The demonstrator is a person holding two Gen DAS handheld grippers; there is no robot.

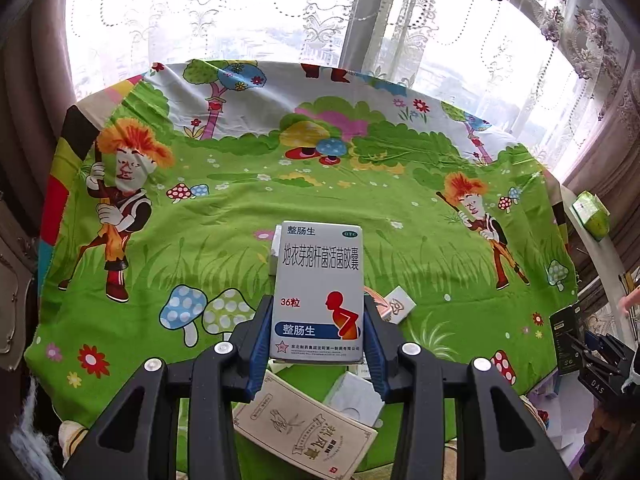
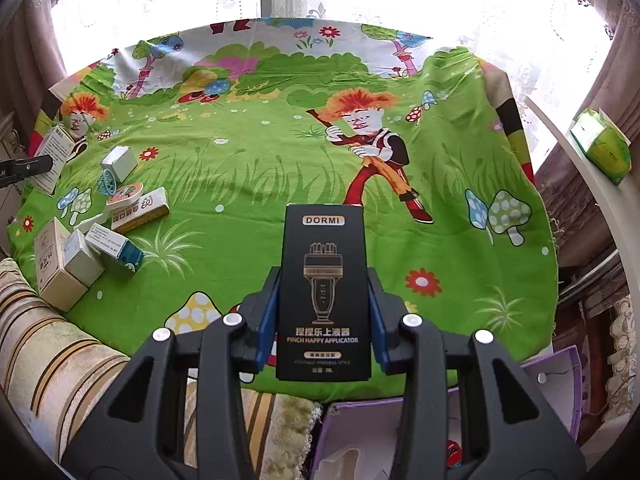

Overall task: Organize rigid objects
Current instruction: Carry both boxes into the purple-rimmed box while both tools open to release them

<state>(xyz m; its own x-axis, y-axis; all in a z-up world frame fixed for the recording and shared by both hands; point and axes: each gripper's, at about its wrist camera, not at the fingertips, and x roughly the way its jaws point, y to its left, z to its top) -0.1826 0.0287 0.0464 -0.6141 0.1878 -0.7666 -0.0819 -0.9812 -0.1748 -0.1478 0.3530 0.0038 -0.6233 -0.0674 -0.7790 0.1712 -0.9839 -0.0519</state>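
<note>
My left gripper point(image 1: 317, 332) is shut on a silver medicine box point(image 1: 318, 280) with blue Chinese print and a red figure, held upright above the cartoon cloth point(image 1: 240, 208). Below it lie a beige box point(image 1: 308, 428), a white box point(image 1: 354, 398) and a small white carton point(image 1: 400, 300). My right gripper point(image 2: 323, 312) is shut on a tall black DORMI box point(image 2: 323, 280), also lifted over the cloth point(image 2: 260, 168). In the right wrist view the silver box point(image 2: 54, 156) and the left gripper's tip show at the far left.
Several small boxes point(image 2: 80, 256) and a round tin point(image 2: 125, 194) cluster at the cloth's left side. A green packet point(image 2: 602, 148) rests on the white sill at right. A striped cushion point(image 2: 60, 364) and a purple tray point(image 2: 552, 376) lie near the front edge.
</note>
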